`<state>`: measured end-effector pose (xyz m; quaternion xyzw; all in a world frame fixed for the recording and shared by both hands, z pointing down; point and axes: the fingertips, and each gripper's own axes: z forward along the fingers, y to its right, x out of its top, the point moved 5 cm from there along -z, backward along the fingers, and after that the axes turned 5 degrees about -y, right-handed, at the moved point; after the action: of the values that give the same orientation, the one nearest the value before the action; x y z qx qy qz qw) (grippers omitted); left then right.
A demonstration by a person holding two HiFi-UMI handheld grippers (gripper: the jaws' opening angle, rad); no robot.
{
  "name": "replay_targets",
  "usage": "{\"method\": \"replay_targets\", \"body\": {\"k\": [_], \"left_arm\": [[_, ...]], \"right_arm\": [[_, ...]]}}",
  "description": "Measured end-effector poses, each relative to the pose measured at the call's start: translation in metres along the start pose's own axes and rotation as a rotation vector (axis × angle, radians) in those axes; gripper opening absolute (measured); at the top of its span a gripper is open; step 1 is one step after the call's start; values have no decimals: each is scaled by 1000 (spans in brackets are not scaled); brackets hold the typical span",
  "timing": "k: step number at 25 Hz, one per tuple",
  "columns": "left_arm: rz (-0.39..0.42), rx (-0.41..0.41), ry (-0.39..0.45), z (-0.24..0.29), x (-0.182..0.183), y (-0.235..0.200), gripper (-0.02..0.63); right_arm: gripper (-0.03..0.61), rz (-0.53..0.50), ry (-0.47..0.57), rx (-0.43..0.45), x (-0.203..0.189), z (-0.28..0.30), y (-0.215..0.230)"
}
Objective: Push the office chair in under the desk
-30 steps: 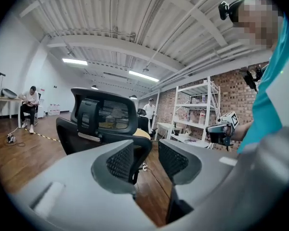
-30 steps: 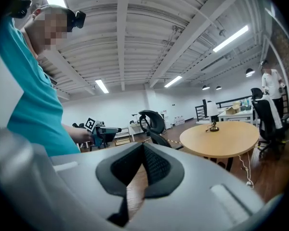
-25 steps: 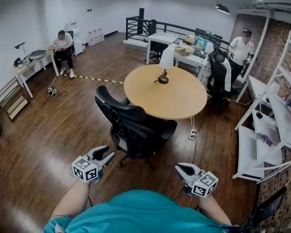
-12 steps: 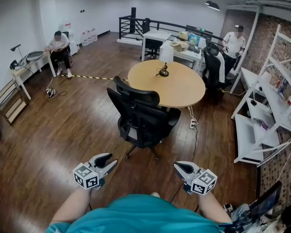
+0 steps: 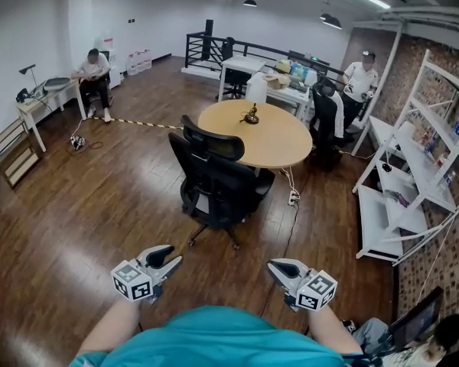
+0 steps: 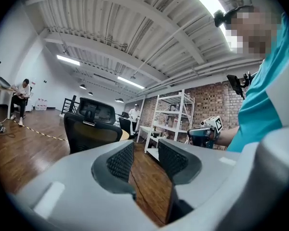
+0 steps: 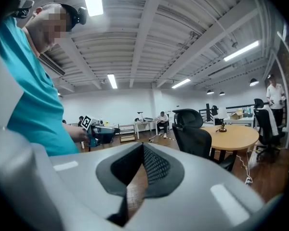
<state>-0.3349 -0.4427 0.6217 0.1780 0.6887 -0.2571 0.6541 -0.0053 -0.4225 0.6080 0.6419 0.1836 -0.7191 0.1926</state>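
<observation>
The black office chair [image 5: 214,178] stands at the near edge of the round wooden table [image 5: 279,147], backrest toward me, its seat partly beneath the tabletop. Both grippers hang low in the head view, well short of the chair and touching nothing. My left gripper [image 5: 167,260] is open with a narrow gap and nothing between its fingers; the left gripper view shows that left gripper [image 6: 145,146] pointing past the chair [image 6: 89,129]. My right gripper [image 5: 278,268] is shut, its tips meeting, empty. The right gripper view shows that right gripper [image 7: 142,147], with the chair [image 7: 195,134] and table [image 7: 233,134] beyond it.
White shelving [image 5: 413,197] lines the right wall. A power strip [image 5: 293,199] and its cable lie on the floor by the table. A small dark object [image 5: 250,115] sits on the table. A second chair [image 5: 321,121], desks and people stand farther back.
The chair and table have become smaller and farther off as I backed away across the wooden floor. Both grippers kept their posture and jaw gaps, moving back with me.
</observation>
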Motion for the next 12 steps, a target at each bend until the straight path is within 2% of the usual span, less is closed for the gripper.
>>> {"method": "replay_targets", "body": {"k": [8,12], "left_arm": [[-49,51,42,16,-33,150,153],[-35,76,15,25,-43,203,152]], "right_arm": [[0,-16,2,91,-25,-115,-31],[0,-5,-6,135,-32,-149,-40]]}}
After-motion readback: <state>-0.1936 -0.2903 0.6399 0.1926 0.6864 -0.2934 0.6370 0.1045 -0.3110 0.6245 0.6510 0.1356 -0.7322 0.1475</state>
